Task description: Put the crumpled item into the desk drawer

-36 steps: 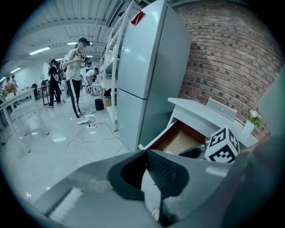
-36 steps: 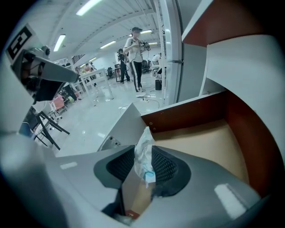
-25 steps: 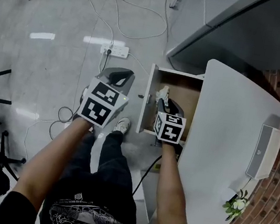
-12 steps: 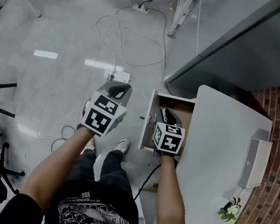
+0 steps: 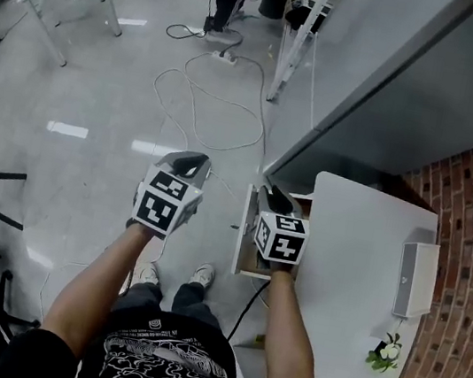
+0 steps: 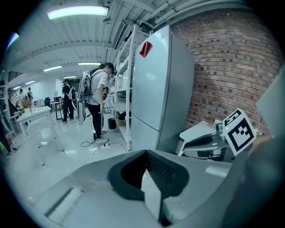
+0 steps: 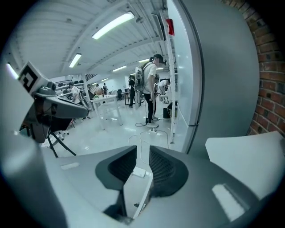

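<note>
Crumpled item out of sight, drawer open beneath the right tool

The right tool (image 5: 274,195) hangs above the open drawer (image 5: 246,230), with the white bench (image 5: 361,249) just to its right. Its jaws have just been closing yet stand slightly apart, released, with only the floor (image 7: 107,131) showing between them. The crumpled item shows in no view. That tool covers most of the drawer's inside, so the item probably lies there beneath it, which would explain the empty jaws. The left tool (image 5: 187,162), to the left of the right one and over the floor, is clenched on nothing, likely kept aside to leave the drawer clear. The drawer is not yet shut, so pushing its front in may be what remains.
</note>
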### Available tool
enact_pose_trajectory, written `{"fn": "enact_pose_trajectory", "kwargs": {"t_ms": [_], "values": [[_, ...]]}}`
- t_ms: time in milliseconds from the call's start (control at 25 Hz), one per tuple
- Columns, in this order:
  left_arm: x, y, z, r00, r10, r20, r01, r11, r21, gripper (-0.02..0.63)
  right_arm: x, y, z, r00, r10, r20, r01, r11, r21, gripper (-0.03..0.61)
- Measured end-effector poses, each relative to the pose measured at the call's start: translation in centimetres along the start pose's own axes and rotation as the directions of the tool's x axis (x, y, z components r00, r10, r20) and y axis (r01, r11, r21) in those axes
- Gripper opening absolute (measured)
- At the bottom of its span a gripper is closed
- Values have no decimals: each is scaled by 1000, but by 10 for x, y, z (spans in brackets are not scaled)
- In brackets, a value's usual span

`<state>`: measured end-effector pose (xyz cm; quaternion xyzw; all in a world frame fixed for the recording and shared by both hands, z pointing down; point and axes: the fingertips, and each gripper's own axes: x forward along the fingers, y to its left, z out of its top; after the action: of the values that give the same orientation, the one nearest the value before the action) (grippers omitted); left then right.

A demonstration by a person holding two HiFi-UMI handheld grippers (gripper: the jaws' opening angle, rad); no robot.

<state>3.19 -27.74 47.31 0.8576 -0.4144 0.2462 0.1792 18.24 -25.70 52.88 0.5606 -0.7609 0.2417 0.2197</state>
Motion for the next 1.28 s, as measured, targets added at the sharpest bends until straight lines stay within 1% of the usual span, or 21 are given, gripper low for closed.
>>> {"fn": "enact_pose_trajectory", "kwargs": {"t_ms": [200, 360, 480, 560, 680, 800, 1040, 1280], "values": [[-21, 14, 26, 999, 2, 47, -2, 1000, 5, 0, -16, 17, 44, 998, -7, 67, 9, 1000, -20, 83], [-40, 21, 43, 997, -3, 82, 1, 1000, 21, 0, -34, 30, 74, 990, -33, 134, 39, 998, -44, 57], [-56, 27, 54, 994, -12, 107, 7, 999, 47, 0, -48, 41, 93, 982, -55, 180, 64, 997, -45, 51], [-67, 32, 61, 992, -15, 127, 8, 999, 51, 0, -57, 49, 104, 978, -64, 199, 75, 996, -51, 47], [-81, 36, 75, 985, -27, 171, 18, 998, 52, 0, -72, 62, 117, 971, -77, 225, 92, 994, -56, 46], [-93, 38, 85, 977, -57, 204, 45, 997, 59, 0, -89, 72, 126, 962, -103, 254, 121, 991, -58, 46], [-123, 52, 93, 969, -85, 234, 70, 995, 69, 0, -115, 101, 144, 939, -140, 315, 164, 985, -51, 40], [-145, 62, 99, 960, -103, 260, 81, 992, 94, 0, -137, 123, 155, 910, -166, 380, 191, 981, -30, 2]]}}
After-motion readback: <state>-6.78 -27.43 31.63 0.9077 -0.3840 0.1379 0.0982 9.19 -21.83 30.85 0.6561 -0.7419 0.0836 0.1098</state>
